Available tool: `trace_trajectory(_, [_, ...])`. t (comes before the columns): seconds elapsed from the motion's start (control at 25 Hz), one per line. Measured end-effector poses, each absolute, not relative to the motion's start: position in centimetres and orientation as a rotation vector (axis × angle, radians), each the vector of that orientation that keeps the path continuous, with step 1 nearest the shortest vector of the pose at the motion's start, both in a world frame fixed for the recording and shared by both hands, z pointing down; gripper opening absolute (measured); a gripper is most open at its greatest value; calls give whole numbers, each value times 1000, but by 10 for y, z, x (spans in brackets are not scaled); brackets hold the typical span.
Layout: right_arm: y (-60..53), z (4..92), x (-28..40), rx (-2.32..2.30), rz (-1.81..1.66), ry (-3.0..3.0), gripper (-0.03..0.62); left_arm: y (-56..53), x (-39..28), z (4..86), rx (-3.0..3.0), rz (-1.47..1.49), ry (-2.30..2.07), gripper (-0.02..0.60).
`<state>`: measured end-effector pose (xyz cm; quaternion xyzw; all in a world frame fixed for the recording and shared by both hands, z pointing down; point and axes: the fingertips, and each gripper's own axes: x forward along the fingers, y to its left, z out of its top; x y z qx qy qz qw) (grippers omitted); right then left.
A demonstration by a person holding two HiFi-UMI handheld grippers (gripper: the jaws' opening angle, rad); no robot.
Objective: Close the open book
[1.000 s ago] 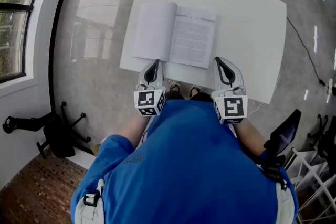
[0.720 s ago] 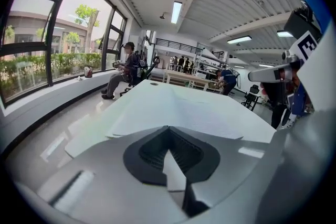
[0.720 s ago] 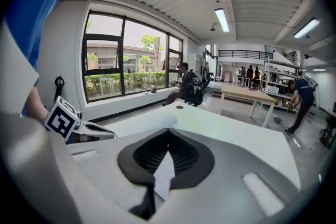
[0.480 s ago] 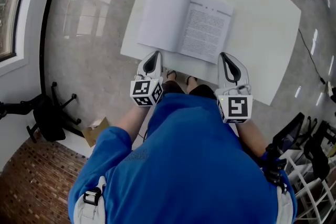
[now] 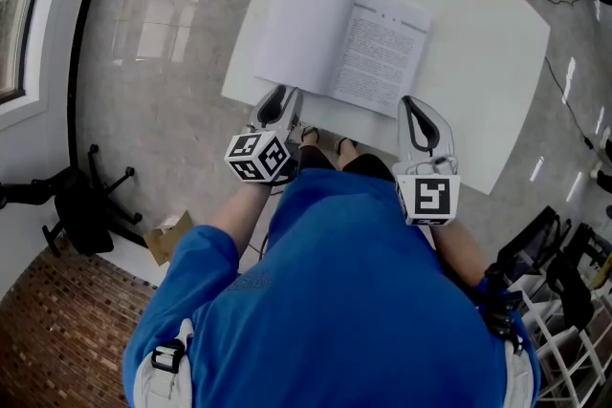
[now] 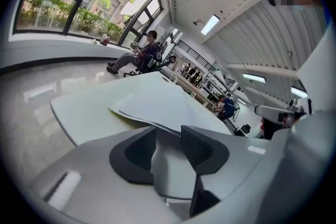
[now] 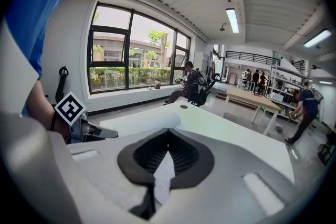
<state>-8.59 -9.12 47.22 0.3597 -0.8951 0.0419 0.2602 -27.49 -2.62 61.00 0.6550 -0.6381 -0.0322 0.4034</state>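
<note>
While left gripper [image 5: 284, 95] jaws, just opening wide, are holding nothing, book [image 5: 344, 43] is lying open on table [image 5: 478, 62], just beyond. Likely best: lower jaw sliding under left page's near edge, then swinging it rightward. Right gripper [image 5: 413, 102], jaws together, is hovering by near right corner.

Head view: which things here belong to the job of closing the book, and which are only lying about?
For the job: open book; white table under it.
Lying about: cardboard box on the floor; black chair near it; white rack at lower right.
</note>
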Motion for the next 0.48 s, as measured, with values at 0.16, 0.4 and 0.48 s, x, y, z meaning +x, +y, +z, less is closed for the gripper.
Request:
trace_trajectory(0.16, [-90, 472, -88, 960, 81, -2424, 2, -30, -280, 614, 1597, -171, -1573, 161])
trace_trajectory(0.4, [-92, 467, -93, 948, 43, -2429, 2, -31, -279, 613, 1538, -280, -1474, 163])
trace_trajectory(0.48, [-92, 468, -93, 945, 34, -2423, 3, -31, -278, 612, 1528, -319, -1450, 169])
